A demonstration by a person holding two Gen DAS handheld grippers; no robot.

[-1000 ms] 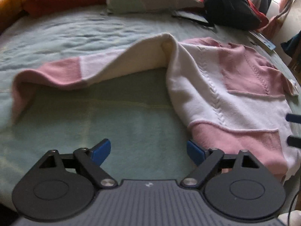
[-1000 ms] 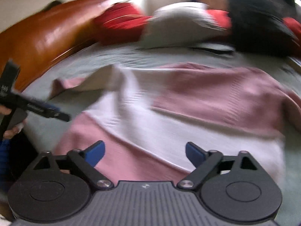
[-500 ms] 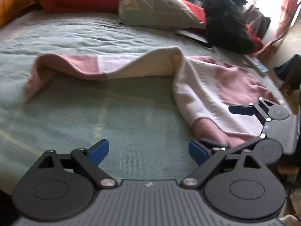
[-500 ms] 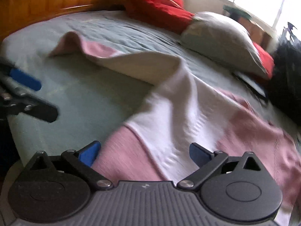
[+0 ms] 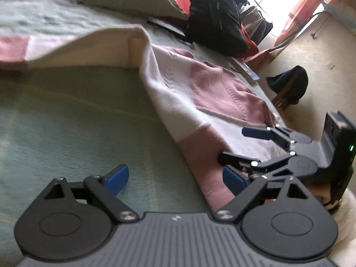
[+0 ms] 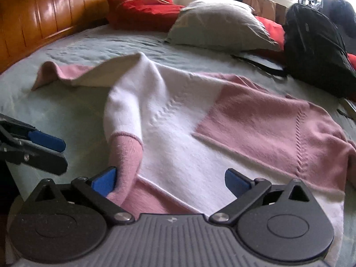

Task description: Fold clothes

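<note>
A pink-and-white sweater [image 6: 184, 120] lies spread on the bed [image 5: 73, 115], its body flat toward the right and one long sleeve trailing away to the far left. A second sleeve is folded down the near left side, its pink cuff [image 6: 124, 155] ending just beside the right gripper [image 6: 170, 181]. That gripper's jaws stand wide apart over the hem, clamped on nothing. The left gripper [image 5: 175, 178] hangs over bare sheet at the sweater's near left edge, jaws likewise apart and empty.

The risk, judged from here, is a shallow or uneven bite: soft, thick knit could slip from one blue pad, or the jaws could catch the sheet along with the hem and drag both. The two grippers sit close together, so they may bump. The trailing sleeve could pull the fold crooked if lifted unsupported.

The bed wears a pale green, slightly rumpled sheet against a glossy wooden headboard [image 6: 44, 11]. Red cushions [image 6: 140, 4], a grey pillow [image 6: 218, 22] and a black backpack [image 6: 316, 51] crowd the far side beneath a bright window.
</note>
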